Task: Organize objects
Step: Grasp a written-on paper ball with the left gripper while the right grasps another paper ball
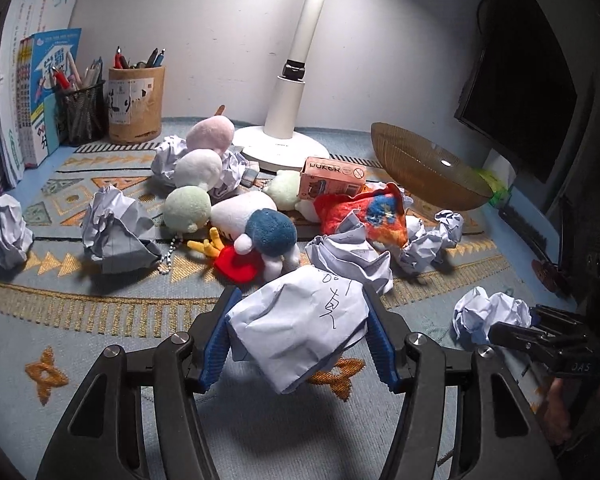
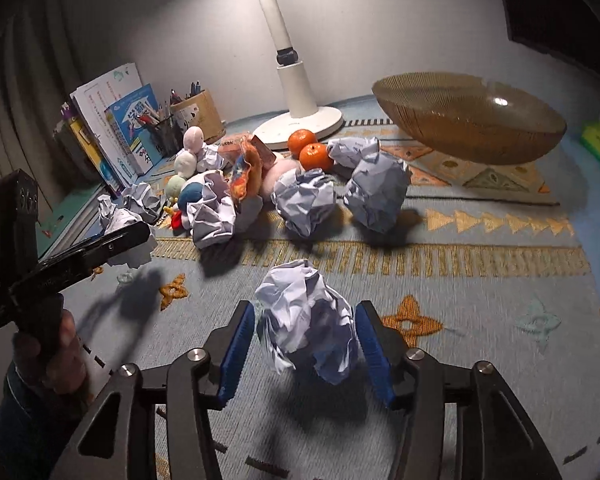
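While a crumpled written-on paper ball (image 1: 300,320) sits clamped between the blue pads of the left gripper (image 1: 300,334) above the patterned mat (image 1: 100,320), the right gripper (image 2: 306,344) has a second paper wad (image 2: 308,320) between its pads, with a thin gap on each side, so loose. Behind lie plush toys (image 1: 228,200), two oranges (image 2: 310,148), an amber bowl (image 2: 468,120) and a lamp base (image 1: 280,144).

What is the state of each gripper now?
Left gripper: shut on a crumpled paper ball.
Right gripper: open, pads clear of another paper ball between them.
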Motion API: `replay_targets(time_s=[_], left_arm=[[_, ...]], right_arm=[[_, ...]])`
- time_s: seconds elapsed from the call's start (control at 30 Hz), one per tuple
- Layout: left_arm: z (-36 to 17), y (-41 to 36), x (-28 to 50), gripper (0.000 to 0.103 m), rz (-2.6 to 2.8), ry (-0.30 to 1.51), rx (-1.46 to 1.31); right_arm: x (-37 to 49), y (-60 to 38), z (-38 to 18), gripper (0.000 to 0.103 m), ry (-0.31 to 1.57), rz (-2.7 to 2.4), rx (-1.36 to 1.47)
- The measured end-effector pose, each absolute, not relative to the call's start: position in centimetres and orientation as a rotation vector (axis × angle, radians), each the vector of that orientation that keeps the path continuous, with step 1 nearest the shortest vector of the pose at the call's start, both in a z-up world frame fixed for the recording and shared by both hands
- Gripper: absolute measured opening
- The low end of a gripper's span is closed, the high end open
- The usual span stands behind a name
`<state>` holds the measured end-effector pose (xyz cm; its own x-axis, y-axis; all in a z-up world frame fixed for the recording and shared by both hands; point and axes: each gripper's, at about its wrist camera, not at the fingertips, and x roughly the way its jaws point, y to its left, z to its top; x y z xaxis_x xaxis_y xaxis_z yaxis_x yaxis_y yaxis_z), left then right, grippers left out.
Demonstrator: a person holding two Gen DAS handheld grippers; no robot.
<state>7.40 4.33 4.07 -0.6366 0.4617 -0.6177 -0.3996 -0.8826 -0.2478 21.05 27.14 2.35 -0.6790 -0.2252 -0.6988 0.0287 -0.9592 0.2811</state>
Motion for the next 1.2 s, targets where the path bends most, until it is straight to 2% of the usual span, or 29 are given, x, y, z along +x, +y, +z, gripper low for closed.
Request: replay_targets(time_s=[0.03, 0.13, 0.37, 0.5, 0.53, 0.57, 0.67, 0.77, 0.83, 0.93, 1.0, 1.07, 1.13, 1.2], left_arm=[[4.0, 4.3, 7.4, 0.057, 2.475, -0.124, -0.970], [4.0, 4.3, 7.4, 0.057, 2.479, -0.115, -0.962], [3.8, 4.4, 7.4, 0.058, 2.501, -0.100, -0.986], [3.6, 4.4, 7.3, 0.058, 2.503, -0.104, -1.005], [3.6, 4.5, 7.2, 0.058, 2.509, -0.099, -1.009], [3.6, 4.5, 7.3, 0.058, 2.516, -0.094, -1.014], [3.8, 4.7, 7.3, 0.058, 2.530, -0.087, -1.014], [3.8, 5.0, 7.3, 0.058, 2.538, -0.068, -1.016], [3.6, 5.3, 7.0, 0.058, 2.531, -0.044, -1.037], [3.5, 5.5, 7.1, 0.058, 2.520, -0.029, -1.036], [3.6, 5.3, 7.2, 0.058, 2.521, -0.039, -1.026], [3.6, 5.0, 7.1, 0.058, 2.518, -0.058, -1.030], [3.5, 4.9, 7.0, 0.058, 2.512, -0.070, -1.042], [3.5, 4.9, 7.0, 0.058, 2.510, -0.070, -1.043]], right_arm=[[21.4, 27.5, 2.3, 0.069, -0.401, -2.734, 1.179], [22.2, 28.5, 2.1, 0.071, -0.504, -2.695, 1.165], [21.0, 31.0, 0.6, 0.072, -0.933, -2.537, 1.163], [20.0, 31.5, 0.4, 0.072, -0.983, -2.552, 1.193], [19.8, 31.4, 0.4, 0.065, -0.972, -2.562, 1.198], [19.7, 31.2, 0.4, 0.049, -0.957, -2.571, 1.205], [19.8, 31.4, 0.2, 0.027, -0.941, -2.597, 1.217], [20.0, 32.0, 1.1, 0.021, -0.892, -2.627, 1.202], [19.7, 31.5, 1.7, 0.021, -0.737, -2.658, 1.298], [20.6, 31.2, 1.7, 0.029, -0.597, -2.662, 1.372], [21.5, 31.9, 2.3, 0.044, -0.583, -2.712, 1.332], [21.8, 33.1, 3.4, 0.085, -0.568, -2.811, 1.256], [20.9, 34.2, 4.1, 0.103, -0.555, -2.860, 1.221], [18.8, 35.1, 3.6, 0.103, -0.617, -2.771, 1.259]])
